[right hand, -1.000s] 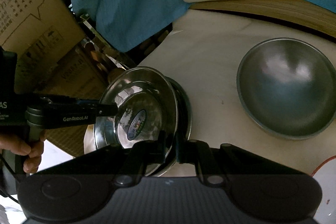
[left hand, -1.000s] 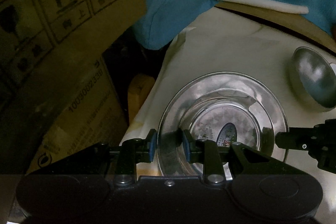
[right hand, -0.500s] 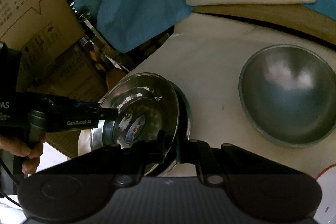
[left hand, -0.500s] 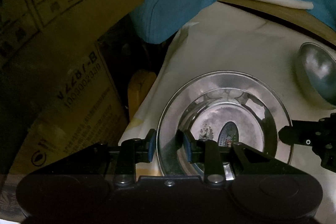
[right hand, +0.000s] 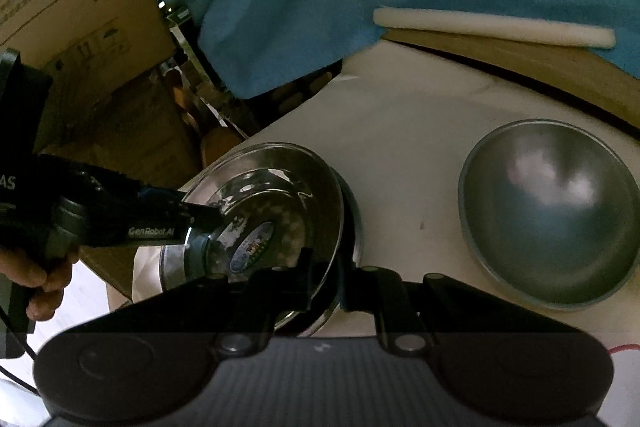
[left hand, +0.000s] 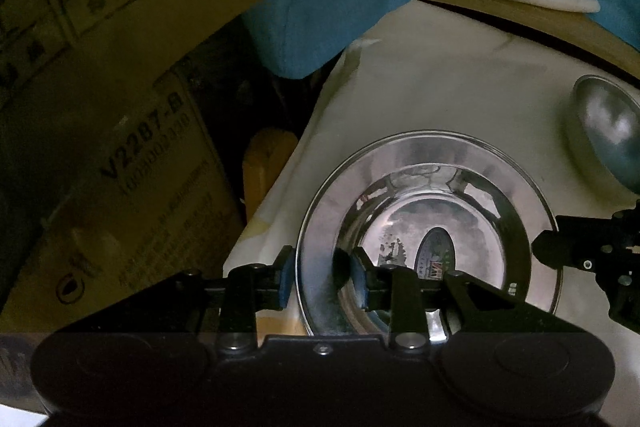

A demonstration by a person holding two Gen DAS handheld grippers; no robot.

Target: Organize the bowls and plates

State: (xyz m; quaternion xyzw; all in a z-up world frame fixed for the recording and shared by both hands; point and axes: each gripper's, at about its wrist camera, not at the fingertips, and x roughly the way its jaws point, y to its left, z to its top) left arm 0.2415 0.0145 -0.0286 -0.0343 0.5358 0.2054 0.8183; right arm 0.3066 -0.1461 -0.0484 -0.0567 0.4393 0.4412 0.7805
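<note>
Pinched plate [right hand: 276,183] rim with right gripper [right hand: 326,281], lower centre. Straddled same rim loosely with left gripper [left hand: 320,281], just opened wider.

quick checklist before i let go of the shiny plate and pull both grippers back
1. Left gripper free of the steel plate: ok. Its fingers straddle the rim with gaps on both sides, and its jaws have just been opening.
2. Right gripper free of the plate: not ok. Its fingers are closed on the opposite rim.
3. Steel plate seated flat on the lower plate: cannot tell. It looks tilted in the right wrist view.
4. Grey bowl clear of the stack: ok. It sits apart on the white cloth.
5. Stack away from the cloth's edge: not ok. It sits close to the edge.
</note>
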